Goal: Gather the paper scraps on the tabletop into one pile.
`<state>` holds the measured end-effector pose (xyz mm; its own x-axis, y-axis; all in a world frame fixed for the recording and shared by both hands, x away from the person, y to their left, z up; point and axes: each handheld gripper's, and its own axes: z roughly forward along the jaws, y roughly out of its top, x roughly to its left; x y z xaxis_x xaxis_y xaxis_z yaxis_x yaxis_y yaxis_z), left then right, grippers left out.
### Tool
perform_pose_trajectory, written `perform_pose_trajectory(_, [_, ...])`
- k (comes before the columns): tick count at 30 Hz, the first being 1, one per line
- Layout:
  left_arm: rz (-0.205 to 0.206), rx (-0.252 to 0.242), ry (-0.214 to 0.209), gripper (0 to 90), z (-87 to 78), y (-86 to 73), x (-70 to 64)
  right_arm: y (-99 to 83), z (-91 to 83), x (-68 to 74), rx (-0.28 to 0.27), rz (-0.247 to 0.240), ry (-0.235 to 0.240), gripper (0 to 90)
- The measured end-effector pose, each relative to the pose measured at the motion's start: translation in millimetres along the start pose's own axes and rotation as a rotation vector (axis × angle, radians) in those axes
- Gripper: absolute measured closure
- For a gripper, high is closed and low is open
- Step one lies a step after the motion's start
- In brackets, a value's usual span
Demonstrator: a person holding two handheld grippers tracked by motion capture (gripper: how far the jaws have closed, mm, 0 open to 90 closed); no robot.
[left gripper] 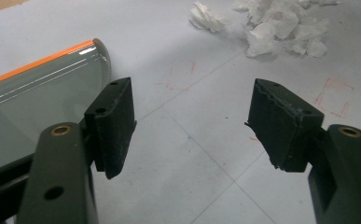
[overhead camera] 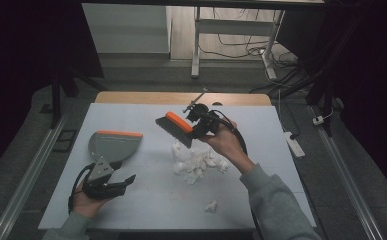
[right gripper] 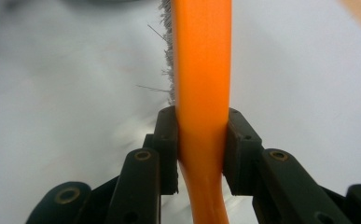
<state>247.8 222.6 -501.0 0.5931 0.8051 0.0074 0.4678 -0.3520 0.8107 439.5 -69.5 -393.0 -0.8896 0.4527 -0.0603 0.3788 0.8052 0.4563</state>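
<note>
A hand brush (overhead camera: pixel 175 128) with an orange back and grey bristles hangs above the pale table (overhead camera: pixel 146 200). My right gripper (overhead camera: pixel 199 126) is shut on the brush (right gripper: pixel 202 70) at its orange handle, jaws pressed on both sides. Below it lies a heap of crumpled white paper (overhead camera: pixel 197 164). A grey dustpan (overhead camera: pixel 112 145) with an orange lip rests at the left. My left gripper (overhead camera: pixel 126 181) stands open near the table's front left, just right of the dustpan (left gripper: pixel 33 102), with nothing between its fingers (left gripper: pixel 113 123). The paper (left gripper: pixel 281 28) lies farther ahead of it.
A single scrap of white paper (overhead camera: pixel 211 205) lies near the table's front edge. Faint red pen marks (left gripper: pixel 334 95) show on the tabletop. Beyond the wooden far edge (overhead camera: pixel 181 97) are desk legs and cables on the floor. A power strip (overhead camera: pixel 295 142) lies to the right.
</note>
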Motion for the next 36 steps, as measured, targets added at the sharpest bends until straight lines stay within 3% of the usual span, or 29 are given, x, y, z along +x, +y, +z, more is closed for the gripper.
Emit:
perform_pose_trajectory(3, [-0.001, 0.0, -0.002, 32.8, 0.3, -0.2, 0.4, 11.7, 26.0, -11.8, 0.067, -0.105, -0.065, 70.1])
perform_pose_trajectory(7, [-0.005, 0.001, -0.005, 32.8, 1.2, -0.7, 1.5, 18.0, 55.8, -16.2, 0.135, -0.18, -0.073, 70.2])
perform_pose_trajectory(10, [-0.004, 0.003, -0.005, 32.7, 1.5, -1.0, 1.7, 17.4, 68.8, -15.4, 0.165, -0.241, -0.082, 70.2])
perform_pose_trajectory(14, [-0.005, 0.002, -0.005, 32.7, 1.4, -0.9, 1.1, 12.2, 74.5, -8.9, 0.21, -0.297, -0.062, 70.2])
perform_pose_trajectory(20, [0.002, 0.003, -0.005, 32.8, 1.3, -0.2, -0.8, -0.3, 57.7, 8.6, 0.251, -0.379, 0.004, 70.3])
perform_pose_trajectory(23, [0.007, 0.004, -0.005, 32.8, 1.8, 0.4, -1.9, -8.3, 50.2, 11.4, 0.254, -0.371, 0.013, 70.2])
perform_pose_trajectory(25, [0.01, 0.006, -0.005, 32.8, 1.7, 0.7, -2.4, -10.9, 44.9, 7.0, 0.204, -0.364, 0.022, 70.2])
perform_pose_trajectory(30, [0.006, 0.004, -0.002, 32.8, 1.6, 0.4, -1.9, -13.4, 25.4, -6.0, 0.074, -0.28, -0.001, 70.2])
perform_pose_trajectory(33, [0.005, 0.004, -0.001, 32.8, 1.6, 0.1, -1.5, -14.9, 13.8, -11.7, 0.008, -0.233, 0.015, 70.2])
perform_pose_trajectory(36, [0.004, 0.004, -0.001, 32.8, 1.5, -0.1, -1.4, -18.3, 2.9, -13.0, -0.022, -0.198, 0.015, 70.2])
